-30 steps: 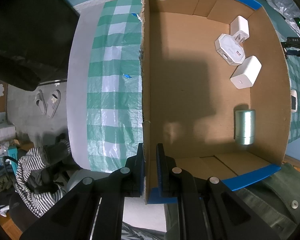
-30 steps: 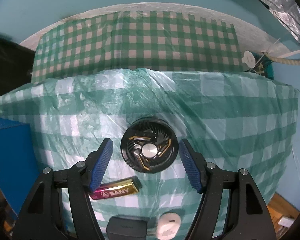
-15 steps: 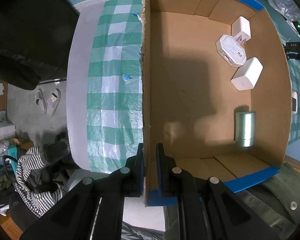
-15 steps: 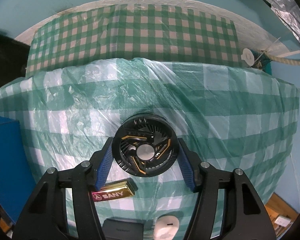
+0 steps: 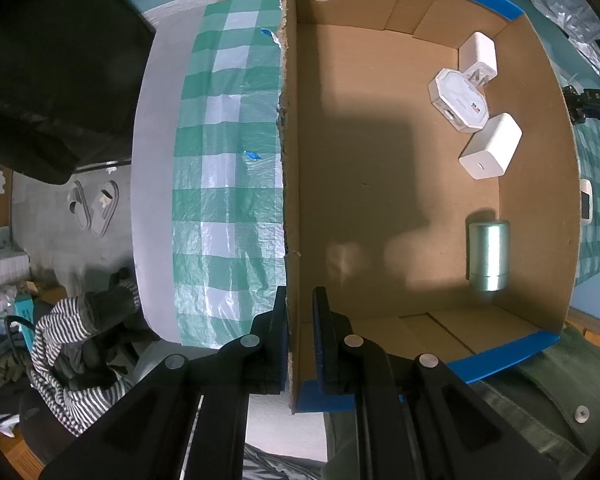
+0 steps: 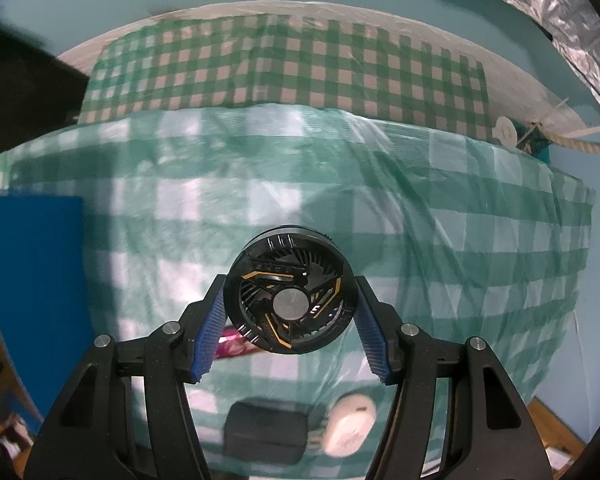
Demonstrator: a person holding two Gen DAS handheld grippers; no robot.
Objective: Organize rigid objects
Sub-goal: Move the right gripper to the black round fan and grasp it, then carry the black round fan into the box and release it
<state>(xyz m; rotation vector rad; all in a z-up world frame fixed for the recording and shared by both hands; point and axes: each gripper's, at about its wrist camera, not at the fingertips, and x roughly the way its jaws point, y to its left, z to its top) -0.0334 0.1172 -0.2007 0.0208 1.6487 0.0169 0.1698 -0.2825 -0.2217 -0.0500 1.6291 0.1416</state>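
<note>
Colours, box and cloth
Brown cardboard box with blue rim; green-white checked cloth; black fan with gold accents; white chargers; silver cylinder.

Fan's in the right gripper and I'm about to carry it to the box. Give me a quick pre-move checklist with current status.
1. Right gripper pads on both sides of black fan: ok.
2. Fan clear of cloth: cannot tell.
3. Left gripper shut on cardboard box wall: ok.
4. Bare floor in box for fan: ok.
5. Silver cylinder and white adapters lie along the far side: ok.
</note>
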